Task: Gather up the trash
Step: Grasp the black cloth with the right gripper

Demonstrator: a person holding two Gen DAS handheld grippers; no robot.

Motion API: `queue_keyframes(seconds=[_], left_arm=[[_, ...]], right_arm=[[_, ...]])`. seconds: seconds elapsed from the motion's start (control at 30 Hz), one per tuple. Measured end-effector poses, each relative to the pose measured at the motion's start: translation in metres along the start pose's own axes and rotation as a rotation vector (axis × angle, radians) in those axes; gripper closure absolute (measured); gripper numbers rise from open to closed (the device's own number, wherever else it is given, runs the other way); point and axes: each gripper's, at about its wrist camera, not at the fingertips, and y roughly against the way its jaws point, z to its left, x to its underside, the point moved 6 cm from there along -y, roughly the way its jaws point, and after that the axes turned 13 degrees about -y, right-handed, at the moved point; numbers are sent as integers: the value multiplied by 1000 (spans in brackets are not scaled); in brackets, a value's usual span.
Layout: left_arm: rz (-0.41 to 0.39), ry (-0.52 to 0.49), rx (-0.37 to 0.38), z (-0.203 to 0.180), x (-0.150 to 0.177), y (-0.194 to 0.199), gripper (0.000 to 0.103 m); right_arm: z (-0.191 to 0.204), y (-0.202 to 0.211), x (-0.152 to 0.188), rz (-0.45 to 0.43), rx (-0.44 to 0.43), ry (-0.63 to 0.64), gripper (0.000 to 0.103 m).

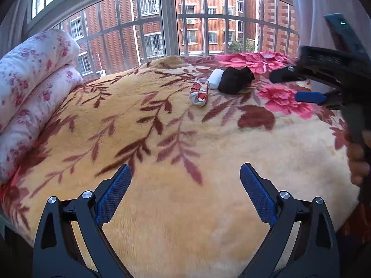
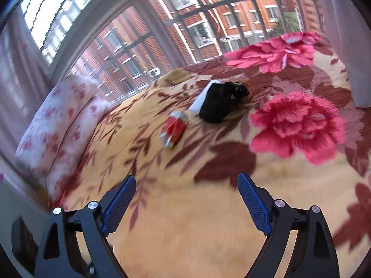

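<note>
A crumpled red and white wrapper (image 1: 199, 92) lies on the flowered blanket (image 1: 162, 197), far from my left gripper (image 1: 185, 173), which is open and empty near the front. Behind the wrapper lie a white packet (image 1: 214, 81) and a black bag (image 1: 235, 80), touching each other. My right gripper (image 1: 289, 85) shows from the side at the right, open, just right of the black bag. In the right wrist view the right gripper (image 2: 186, 183) is open and empty, with the wrapper (image 2: 174, 129), white packet (image 2: 201, 99) and black bag (image 2: 220, 104) ahead of it.
Folded floral quilts (image 1: 34, 92) are stacked at the left of the bed. A barred window (image 1: 169, 23) runs behind the bed. A pale curtain (image 1: 324, 11) hangs at the right. A small orange thing (image 2: 245, 88) peeks from behind the black bag.
</note>
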Motion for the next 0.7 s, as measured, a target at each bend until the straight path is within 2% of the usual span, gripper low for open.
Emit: queue_keyframes(seconds=[0.23,0.47,0.53,0.57,0.6,0.7], left_arm=[[7,1,4,9,-18,-31,11],[51,21,36,16,-22,-53,11],[62,26,36,18,-25,-58,11],[68,26,34,19,-26,-60,11],[76,26,32,19,-28,-63,11],[84,24,33,21,-41,-68,11]], right_arm=[[-19,-89,-72,7,34,-162,15],[-28,-154,-110,18,77,-254,16],[-30,-169,-112,41,88,-259,39],[-31,-174,-111,52,109,-253,57],[-32,-174,-110,56,113,-250,58],[-33,-152,-102,33,53,-257,60]])
